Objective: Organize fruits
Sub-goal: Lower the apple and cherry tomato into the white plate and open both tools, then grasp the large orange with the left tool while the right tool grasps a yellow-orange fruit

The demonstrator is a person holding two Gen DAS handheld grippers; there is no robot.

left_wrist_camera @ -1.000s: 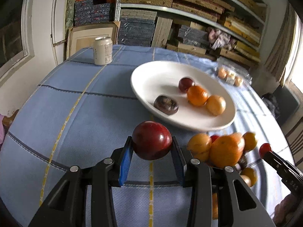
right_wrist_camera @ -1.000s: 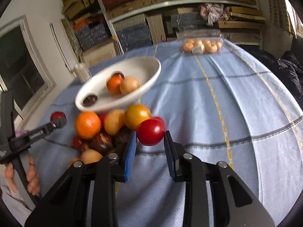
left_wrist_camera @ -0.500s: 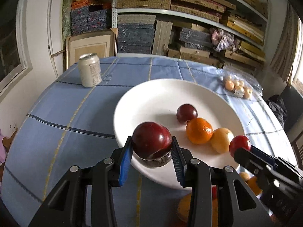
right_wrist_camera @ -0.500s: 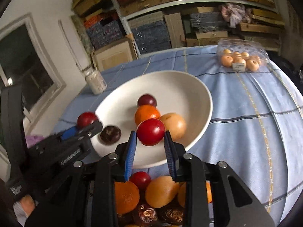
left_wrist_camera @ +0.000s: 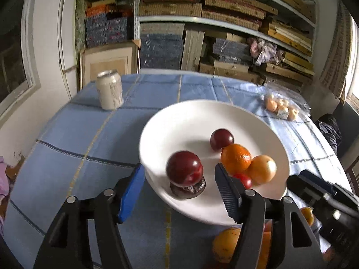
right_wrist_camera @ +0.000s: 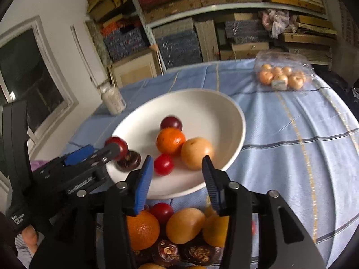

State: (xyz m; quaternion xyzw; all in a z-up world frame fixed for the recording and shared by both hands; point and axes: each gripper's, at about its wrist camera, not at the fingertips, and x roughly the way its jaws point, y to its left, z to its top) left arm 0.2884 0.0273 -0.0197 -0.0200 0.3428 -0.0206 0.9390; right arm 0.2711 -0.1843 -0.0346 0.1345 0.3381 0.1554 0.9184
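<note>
On the blue tablecloth, both grippers, left gripper and right gripper, have just been opening over the white plate, jaws parted and empty, so the dark plum and small red fruit ahead of them join the sorted fruit.

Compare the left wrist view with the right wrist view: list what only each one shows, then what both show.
Only the left wrist view: the left tongs head-on, open around the big dark red fruit.

Only the right wrist view: the right tongs head-on, open, and a hand on the left tongs' handle.

Both: the white plate on the blue tablecloth, holding an orange, a pale orange fruit, a dark plum and a small red fruit; the can; the bagged fruit. Both tongs' jaws have just been opening.
</note>
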